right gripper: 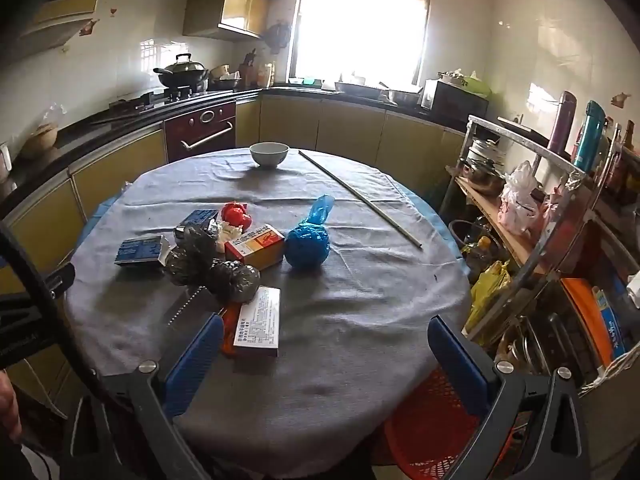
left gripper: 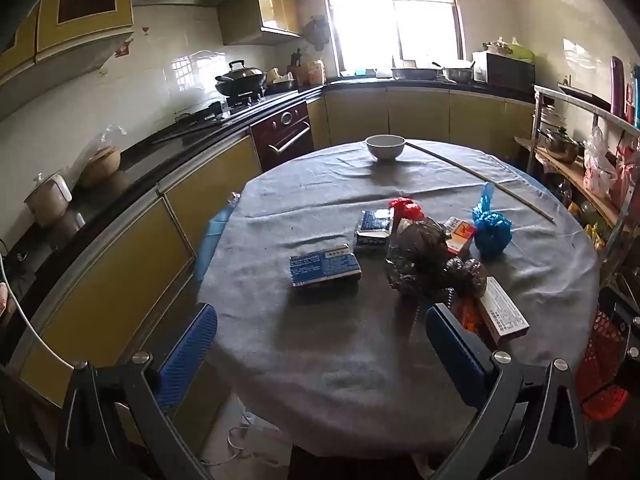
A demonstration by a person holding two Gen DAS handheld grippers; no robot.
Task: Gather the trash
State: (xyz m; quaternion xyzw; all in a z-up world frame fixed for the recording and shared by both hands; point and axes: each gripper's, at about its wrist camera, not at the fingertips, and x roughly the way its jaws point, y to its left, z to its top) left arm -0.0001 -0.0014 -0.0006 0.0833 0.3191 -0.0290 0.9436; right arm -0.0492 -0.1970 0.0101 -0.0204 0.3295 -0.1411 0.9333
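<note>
Grey cloth (left gripper: 360, 360) over round table, trash heaped near centre. Left gripper (left gripper: 320, 344) wide apart, holding nothing, hung over near edge of table; blue pads (left gripper: 188, 352) at 8 and 4 o'clock of left view. Right gripper (right gripper: 326, 354) likewise wide, empty, tilted down at cloth, white box (right gripper: 258, 322) just beyond its left pad.

Seen from right view: blue bag (right gripper: 308, 242) knotted, at 12 o'clock of heap's right side, apart from orange box (right gripper: 256, 246) at its 9 o'clock. Red bag (right gripper: 237, 214) at 11 o'clock of orange box. Black bags (right gripper: 212, 264) crumpled in centre, touching orange box and white box. Blue box (right gripper: 142, 250) at 9 o'clock of black bags, second blue pack (right gripper: 200, 218) behind at 12 o'clock.

Bowl (right gripper: 269, 154) upright at far edge, well apart from heap. Long rod (right gripper: 360, 196) lying across cloth from beside bowl toward 3 o'clock edge. Red basket (right gripper: 432, 420) below table's near edge, at 5 o'clock, partly hidden by right gripper. Shelf rack (right gripper: 532, 208) at 3 o'clock of table.
</note>
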